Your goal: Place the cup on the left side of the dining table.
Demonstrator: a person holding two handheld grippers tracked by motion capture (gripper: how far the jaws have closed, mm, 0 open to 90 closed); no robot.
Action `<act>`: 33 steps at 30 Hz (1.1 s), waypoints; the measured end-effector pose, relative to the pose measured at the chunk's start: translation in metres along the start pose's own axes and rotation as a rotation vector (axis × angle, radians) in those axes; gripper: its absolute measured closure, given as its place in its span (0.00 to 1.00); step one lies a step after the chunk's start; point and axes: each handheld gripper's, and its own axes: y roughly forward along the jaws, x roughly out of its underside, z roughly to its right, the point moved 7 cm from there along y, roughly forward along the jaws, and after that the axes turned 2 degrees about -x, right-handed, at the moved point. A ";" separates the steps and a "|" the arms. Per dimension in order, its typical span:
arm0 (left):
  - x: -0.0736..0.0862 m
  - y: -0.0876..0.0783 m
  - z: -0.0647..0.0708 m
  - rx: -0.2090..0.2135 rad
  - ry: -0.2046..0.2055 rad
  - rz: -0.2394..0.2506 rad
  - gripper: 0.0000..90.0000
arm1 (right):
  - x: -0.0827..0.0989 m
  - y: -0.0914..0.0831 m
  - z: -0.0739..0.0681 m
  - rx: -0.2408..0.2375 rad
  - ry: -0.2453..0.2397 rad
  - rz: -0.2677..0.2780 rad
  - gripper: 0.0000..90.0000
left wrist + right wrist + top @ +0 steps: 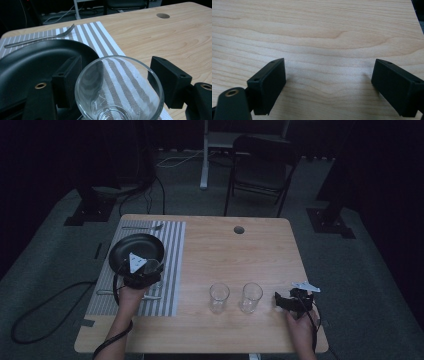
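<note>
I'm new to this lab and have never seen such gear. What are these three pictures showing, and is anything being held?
A person sits at a wooden table with a hand-held claw in each hand. One picture looks down from above; the other two come from cameras riding on each claw. The left claw is shut on a clear glass over a striped placemat, beside a black plate and a fork. The right claw is open over bare wood. Two more glasses stand at mid-table.
</note>
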 end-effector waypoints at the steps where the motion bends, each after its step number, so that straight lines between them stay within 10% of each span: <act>1: 0.000 0.000 -0.001 -0.001 -0.006 0.000 0.29 | 0.000 0.000 0.000 0.000 0.000 0.000 0.13; 10: 0.007 -0.001 -0.004 -0.016 -0.031 -0.030 0.09 | 0.000 0.000 0.000 0.000 0.000 0.000 0.13; 33: 0.034 -0.012 -0.003 0.014 -0.020 -0.113 0.00 | 0.000 0.000 0.000 0.000 0.002 0.000 0.13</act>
